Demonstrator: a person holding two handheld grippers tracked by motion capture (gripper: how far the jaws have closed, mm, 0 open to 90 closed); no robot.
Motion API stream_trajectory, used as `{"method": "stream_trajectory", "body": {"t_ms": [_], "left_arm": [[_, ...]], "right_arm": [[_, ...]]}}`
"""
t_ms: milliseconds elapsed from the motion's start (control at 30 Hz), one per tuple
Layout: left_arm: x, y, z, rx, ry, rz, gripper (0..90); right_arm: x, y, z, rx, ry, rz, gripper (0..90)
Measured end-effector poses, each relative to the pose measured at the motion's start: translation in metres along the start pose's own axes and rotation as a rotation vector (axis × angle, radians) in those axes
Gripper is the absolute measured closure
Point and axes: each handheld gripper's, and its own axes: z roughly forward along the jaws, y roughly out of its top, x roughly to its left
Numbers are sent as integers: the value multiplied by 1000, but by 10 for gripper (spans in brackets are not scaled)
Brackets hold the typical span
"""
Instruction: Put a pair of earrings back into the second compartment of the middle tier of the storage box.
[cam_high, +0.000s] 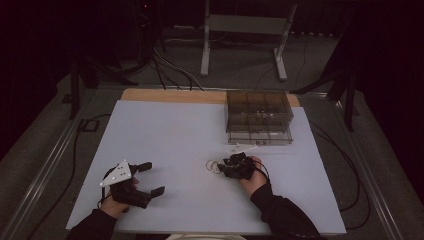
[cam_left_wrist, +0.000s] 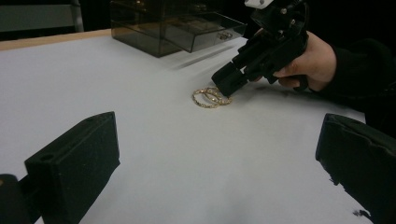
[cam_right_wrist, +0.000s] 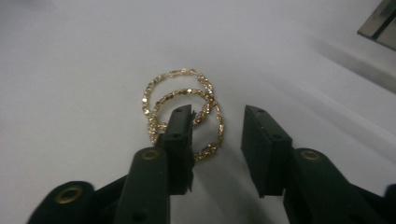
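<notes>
Item: two gold hoop earrings (cam_right_wrist: 183, 112), overlapping, flat on the white table (cam_high: 165, 130). Right gripper (cam_right_wrist: 215, 133): jaws part-spread, straddling the hoops' near right rim, apparently not yet pinching. Left gripper (cam_high: 149, 179): spread wide, empty, well apart to the left.

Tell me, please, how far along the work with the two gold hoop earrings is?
Early. Done: the right gripper is down at the two gold hoop earrings, one jaw over them. In hand: closing on them; the pads aren't yet gripping. Left: lifting them, perhaps to the smoky clear plastic drawer box. The left gripper waits open.
</notes>
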Motion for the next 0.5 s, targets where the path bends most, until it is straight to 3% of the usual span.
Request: {"method": "stream_trajectory", "body": {"t_ms": [133, 300, 367, 500], "left_arm": [[0, 0, 0, 5, 2, 1, 5], [0, 1, 1, 2, 3, 4, 5], [0, 1, 1, 1, 2, 6, 5], [0, 0, 1, 3, 2, -1, 5]], "right_arm": [[5, 0, 0, 6, -43, -32, 726], [8, 2, 2, 19, -58, -61, 817], [9, 2, 2, 19, -69, -63, 870], [7, 2, 3, 10, -65, -52, 880]]}}
